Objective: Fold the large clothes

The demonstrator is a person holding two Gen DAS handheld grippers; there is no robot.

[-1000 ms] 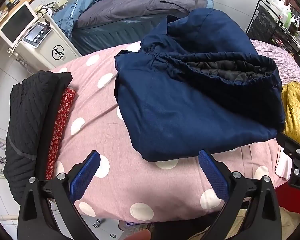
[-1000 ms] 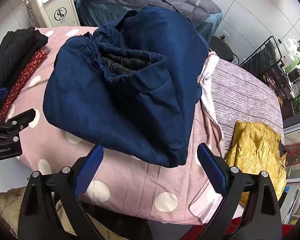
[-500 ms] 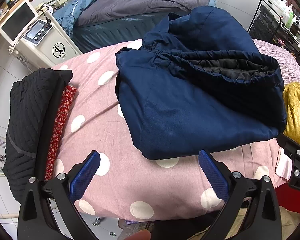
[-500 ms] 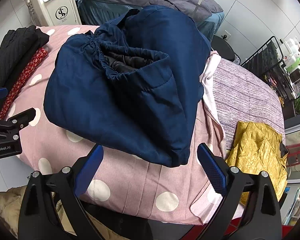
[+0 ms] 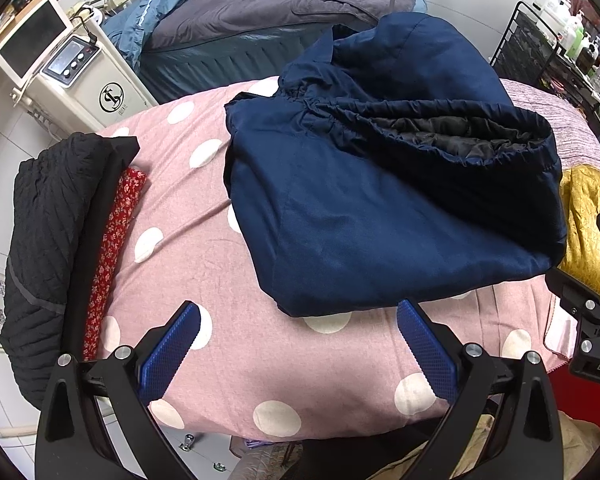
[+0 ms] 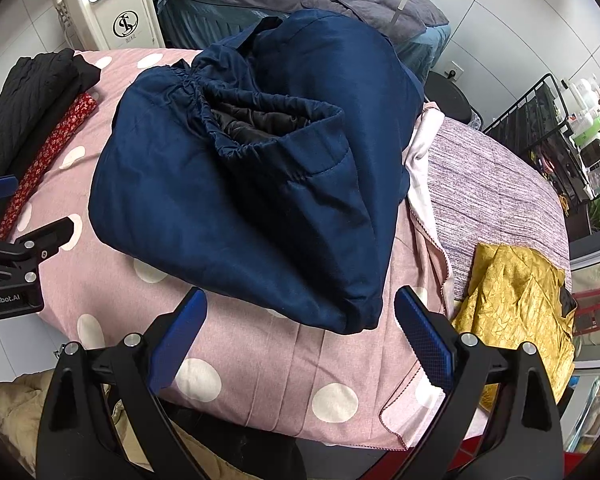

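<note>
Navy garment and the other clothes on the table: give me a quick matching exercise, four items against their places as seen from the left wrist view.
Items:
1. navy garment
2. black knit garment
3. red floral cloth
4. mustard garment

Places:
A. far right edge
B. far left edge
C. middle of the polka-dot sheet
D. just right of the black knit

Pairs: 1-C, 2-B, 3-D, 4-A

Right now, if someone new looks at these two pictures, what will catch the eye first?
The bulky navy jacket fills the middle of the pink polka-dot cover, black lining showing at its gathered hem. A folded black and red pile sits at the left edge, a gold garment at the right.
</note>
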